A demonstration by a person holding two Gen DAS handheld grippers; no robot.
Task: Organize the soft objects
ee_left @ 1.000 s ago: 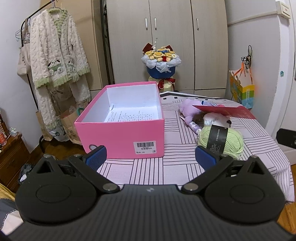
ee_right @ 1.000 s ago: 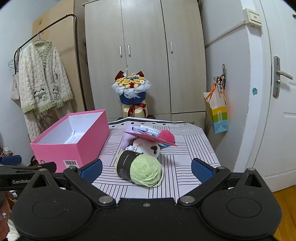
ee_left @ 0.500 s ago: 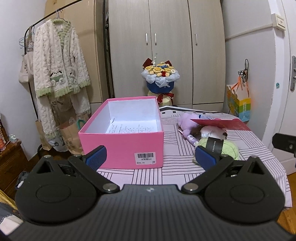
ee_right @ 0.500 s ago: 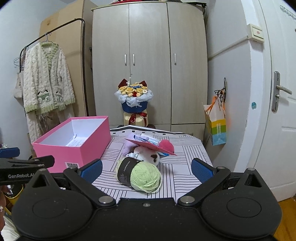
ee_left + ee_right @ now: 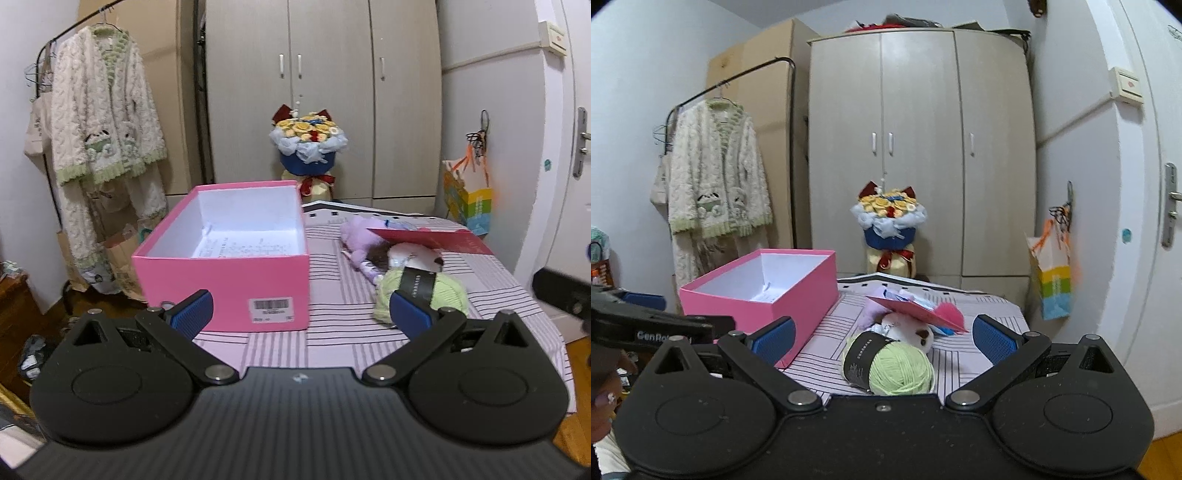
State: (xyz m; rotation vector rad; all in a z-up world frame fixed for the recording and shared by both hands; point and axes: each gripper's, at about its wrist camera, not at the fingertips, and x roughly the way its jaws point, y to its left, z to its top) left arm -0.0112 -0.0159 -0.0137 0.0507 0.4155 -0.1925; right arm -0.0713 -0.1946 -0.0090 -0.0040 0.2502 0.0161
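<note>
On the left of the table (image 5: 280,347) sits a pink box (image 5: 229,280). Its lid is off. Inside there is only a sheet of paper (image 5: 240,247) lying flat on the bottom. No soft toy is in it yet.

The left gripper (image 5: 300,314) hangs in the air in front of the box, above the near edge of the table. Its two blue pads are wide apart and nothing is between them.

To the right of the box, a little way off, lies the pile of soft things. Nearest the front is a ball of green yarn (image 5: 899,371) with a dark paper band around it. Just behind it, touching it, is a white stuffed toy (image 5: 910,328). A purple stuffed toy (image 5: 356,234) lies at the back of the pile. A red card (image 5: 432,240) rests on top of the toys and hides part of them.

The right gripper (image 5: 882,338) points at the yarn from the front. Its pads are spread wide too, and it holds nothing.

So the job looks like it is only at the start: reaching for the first soft thing. The yarn seems the easy pick, since it is closest and nothing covers it. The next move probably needs the right gripper to go forward and down until the ball sits between the pads, then squeeze gently, because yarn squashes. Then the ball can be lifted over the wall of the box.
</note>
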